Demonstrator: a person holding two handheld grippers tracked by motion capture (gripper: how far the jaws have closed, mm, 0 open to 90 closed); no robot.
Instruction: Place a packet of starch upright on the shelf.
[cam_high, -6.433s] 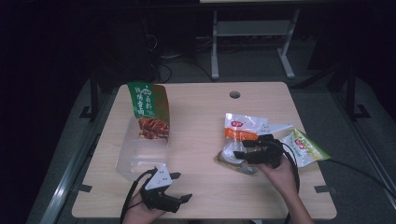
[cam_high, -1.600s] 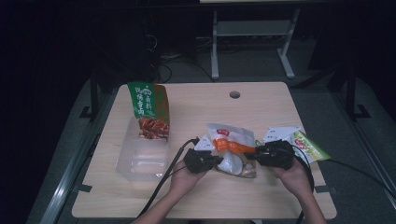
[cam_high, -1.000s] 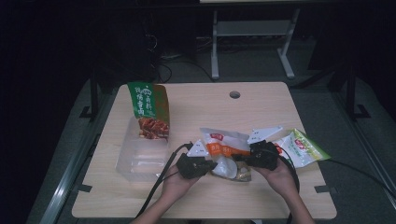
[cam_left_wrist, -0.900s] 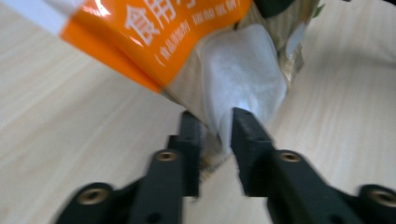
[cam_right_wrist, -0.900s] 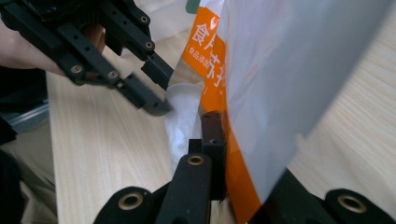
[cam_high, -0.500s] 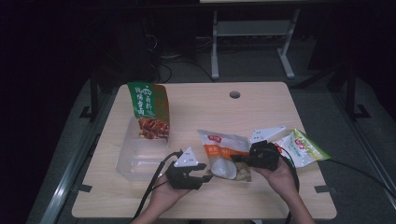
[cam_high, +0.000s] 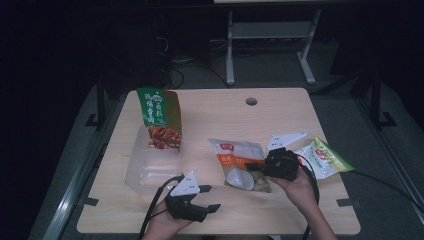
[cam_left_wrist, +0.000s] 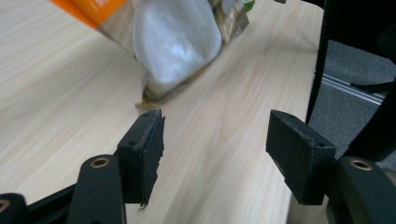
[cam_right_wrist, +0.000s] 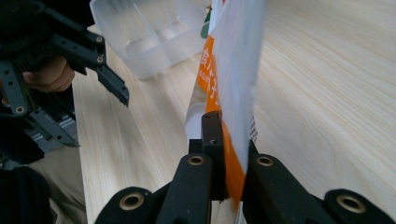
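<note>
A white and orange snack bag (cam_high: 234, 154) lies in the middle of the table, its near end printed with a white bowl. My right gripper (cam_high: 254, 166) is shut on its right edge; the right gripper view has the bag (cam_right_wrist: 237, 60) standing edge-on, pinched between the closed jaws (cam_right_wrist: 229, 137). My left gripper (cam_high: 212, 198) sits near the front edge, left of the bag and apart from it. Its jaws have just been opening, and in the left gripper view (cam_left_wrist: 215, 144) they stand wide with bare table between them. The bag (cam_left_wrist: 177, 42) lies ahead of them.
A clear plastic container (cam_high: 146, 172) stands at the left, with a green bag of red meat (cam_high: 159, 114) leaning in its far end. A green and white packet (cam_high: 324, 158) lies at the right. The right gripper view takes in the container (cam_right_wrist: 144, 37) and the left gripper (cam_right_wrist: 93, 60).
My left gripper has opened, let go of the snack bag and drawn back left toward the front edge. The right gripper stays shut on the bag.
</note>
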